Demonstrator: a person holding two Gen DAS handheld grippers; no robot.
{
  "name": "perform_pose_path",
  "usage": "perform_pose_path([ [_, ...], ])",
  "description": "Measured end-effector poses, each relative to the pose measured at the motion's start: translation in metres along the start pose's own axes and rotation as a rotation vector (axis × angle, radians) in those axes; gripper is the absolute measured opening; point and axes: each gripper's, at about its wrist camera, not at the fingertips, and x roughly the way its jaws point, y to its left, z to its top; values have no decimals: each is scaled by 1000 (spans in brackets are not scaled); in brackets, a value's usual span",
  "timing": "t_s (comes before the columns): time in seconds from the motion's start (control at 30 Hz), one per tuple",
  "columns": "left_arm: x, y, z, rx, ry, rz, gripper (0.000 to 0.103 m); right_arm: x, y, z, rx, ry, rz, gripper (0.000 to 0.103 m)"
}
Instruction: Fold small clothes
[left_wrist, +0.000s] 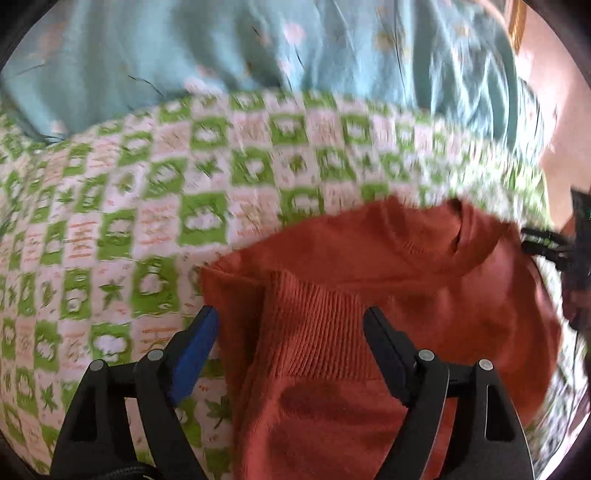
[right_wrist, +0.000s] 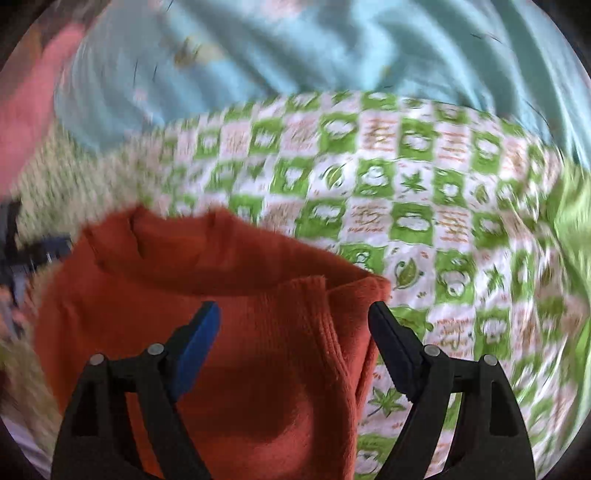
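A small rust-orange knit sweater (left_wrist: 369, 266) lies partly folded on a green-and-white checked bed cover (left_wrist: 110, 229). In the left wrist view its ribbed cuff sits between the fingers of my left gripper (left_wrist: 291, 314), which stands open above the sweater's left edge, pads clear of the cloth. In the right wrist view the same sweater (right_wrist: 207, 266) fills the lower left, and my right gripper (right_wrist: 295, 308) stands open over its right edge, where a ribbed sleeve end lies folded inward. Nothing is gripped by either. Both pictures are blurred by motion.
A pale blue flowered sheet (left_wrist: 221, 48) lies bunched behind the checked cover (right_wrist: 424, 184). At the right edge of the left wrist view the other gripper's dark body (left_wrist: 569, 254) shows. A pink wall (right_wrist: 26, 110) stands at the far left of the right wrist view.
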Motion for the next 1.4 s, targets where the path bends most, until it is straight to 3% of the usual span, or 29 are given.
perform_pose_path([
  [0.07, 11, -7, 0, 46, 32, 33, 74, 14, 13, 0, -60, 37, -7, 74],
  [0.1, 17, -9, -2, 68, 48, 31, 59, 17, 15, -3, -73, 49, -6, 53],
  [0.13, 20, -12, -3, 82, 60, 19, 34, 21, 19, -5, -86, 69, -14, 25],
  [0.17, 20, -14, -5, 89, 67, -8, 24, 25, 21, -8, -90, 83, -27, 12],
  [0.2, 17, -17, -7, 97, 50, -16, 7, 27, 23, -9, -85, 84, -32, 10],
  [0.33, -13, -27, -10, 108, -82, 44, 6, 4, 16, -9, -12, -33, -22, 8],
  [0.43, -32, -19, 0, 57, -186, 101, 6, -26, -2, 0, 109, -174, -21, 7],
  [0.5, -28, -10, 7, 13, -220, 162, 6, -28, -11, 4, 164, -220, -64, 7],
  [0.63, 4, 4, 7, -27, -141, 190, 7, 3, -23, 1, 253, -145, -75, 8],
  [0.73, 21, -1, 1, -5, -100, 242, 14, 27, -19, -5, 235, -71, -96, 11],
  [0.87, -14, -3, -2, -48, -147, 241, 23, 8, -16, -9, 261, -102, -94, 23],
  [0.93, -41, -13, -9, -39, -184, 211, 29, -15, -15, -17, 264, -149, -75, 40],
  [0.97, -53, -21, -14, -34, -202, 189, 31, -26, -9, -22, 257, -166, -57, 43],
  [1.03, -72, -36, -27, -34, -222, 127, 33, -40, 1, -34, 237, -179, 2, 44],
  [1.13, -84, -60, -52, -74, -222, -70, 35, -51, 19, -65, 233, -157, 121, 44],
  [1.2, -85, -69, -72, -110, -206, -128, 35, -48, 29, -88, 262, -120, 173, 44],
  [1.3, -76, -73, -100, -161, -156, -137, 35, -47, 33, -123, 303, -78, 146, 45],
  [1.4, -58, -64, -121, -207, -90, -88, 35, -51, 22, -150, 318, -47, 4, 44],
])
